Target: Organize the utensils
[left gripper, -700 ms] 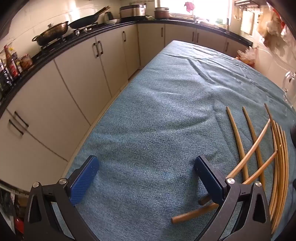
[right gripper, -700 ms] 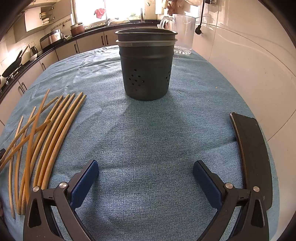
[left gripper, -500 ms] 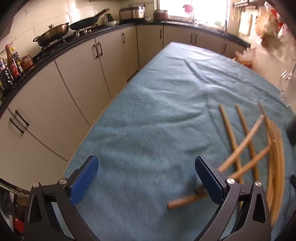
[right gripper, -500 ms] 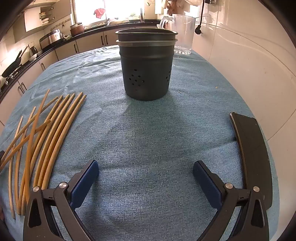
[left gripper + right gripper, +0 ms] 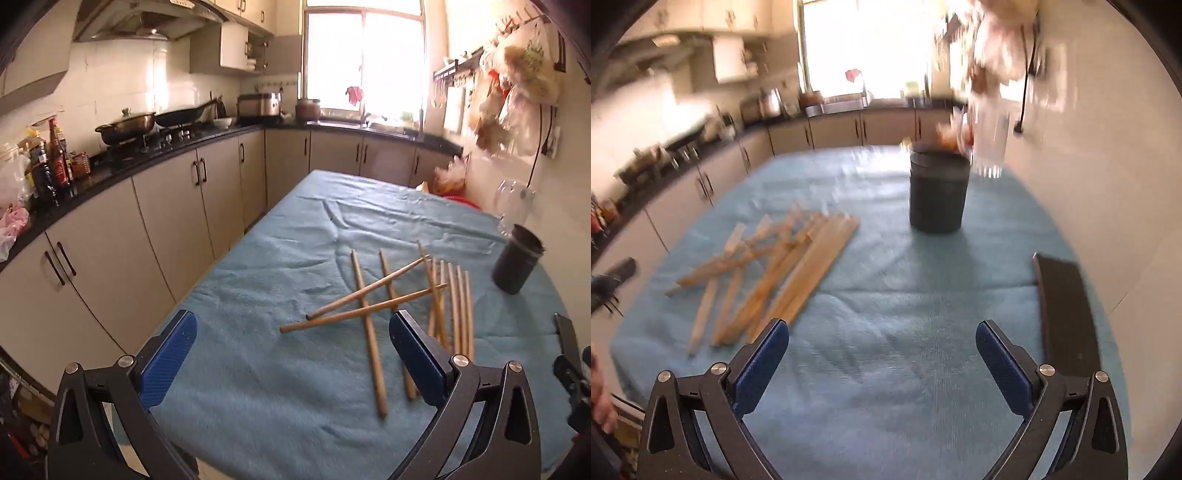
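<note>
Left wrist view: left gripper (image 5: 291, 354) jaws spread wide, empty; chopsticks (image 5: 402, 306) lie scattered on the desk (image 5: 258, 406).
Right wrist view: right gripper (image 5: 882, 363) jaws released, empty; holder (image 5: 938, 195) stands beyond.
Progress: nothing sorted yet.

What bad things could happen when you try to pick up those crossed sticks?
The chopsticks lie crossed on each other, so lifting one could flick or roll the others across the blue cloth. The holder stands near the table's far side, so a bump might tip it. Both grippers are open and empty.
</note>
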The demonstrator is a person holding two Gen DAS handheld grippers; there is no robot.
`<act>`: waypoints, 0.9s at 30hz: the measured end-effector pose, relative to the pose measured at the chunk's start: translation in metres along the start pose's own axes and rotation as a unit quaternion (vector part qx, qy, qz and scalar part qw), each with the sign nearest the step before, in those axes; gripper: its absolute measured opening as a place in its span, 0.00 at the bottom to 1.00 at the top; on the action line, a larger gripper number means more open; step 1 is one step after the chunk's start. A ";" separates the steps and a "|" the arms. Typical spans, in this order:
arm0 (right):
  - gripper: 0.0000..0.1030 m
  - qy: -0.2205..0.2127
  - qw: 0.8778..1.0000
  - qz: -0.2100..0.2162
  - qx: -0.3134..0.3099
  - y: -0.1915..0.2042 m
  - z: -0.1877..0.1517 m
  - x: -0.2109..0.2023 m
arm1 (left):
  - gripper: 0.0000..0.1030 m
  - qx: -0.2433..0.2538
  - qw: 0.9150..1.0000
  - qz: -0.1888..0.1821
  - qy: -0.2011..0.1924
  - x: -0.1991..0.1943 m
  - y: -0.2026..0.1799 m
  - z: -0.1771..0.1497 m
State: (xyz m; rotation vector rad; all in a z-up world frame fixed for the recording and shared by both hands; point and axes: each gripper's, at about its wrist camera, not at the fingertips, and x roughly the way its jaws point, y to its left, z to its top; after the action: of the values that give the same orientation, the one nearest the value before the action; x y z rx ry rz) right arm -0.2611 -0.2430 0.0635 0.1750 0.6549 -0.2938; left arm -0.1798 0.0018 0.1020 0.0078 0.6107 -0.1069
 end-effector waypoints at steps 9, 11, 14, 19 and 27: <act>1.00 -0.080 0.996 -0.005 -0.027 0.010 -0.020 -0.050 | 1.00 0.028 0.999 -0.010 -0.028 -0.021 -0.027 -0.024; 1.00 -0.083 0.996 -0.007 -0.026 0.009 -0.019 -0.047 | 1.00 0.033 0.999 -0.009 -0.027 -0.019 -0.032 -0.028; 1.00 -0.081 0.997 -0.006 -0.020 0.004 -0.018 -0.044 | 1.00 0.038 0.999 -0.010 -0.020 -0.013 -0.038 -0.029; 1.00 -0.073 0.997 -0.005 -0.015 0.004 -0.023 -0.037 | 1.00 0.041 0.999 -0.014 -0.002 -0.003 -0.044 -0.034; 1.00 -0.061 0.998 -0.006 -0.015 0.005 -0.025 -0.030 | 1.00 0.047 0.999 -0.015 0.009 0.006 -0.047 -0.038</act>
State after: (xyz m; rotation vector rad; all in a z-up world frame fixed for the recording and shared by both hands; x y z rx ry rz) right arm -0.2964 -0.2260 0.0628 0.1240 0.5402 -0.3035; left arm -0.2012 -0.0440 0.0684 0.0912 0.6233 -0.1646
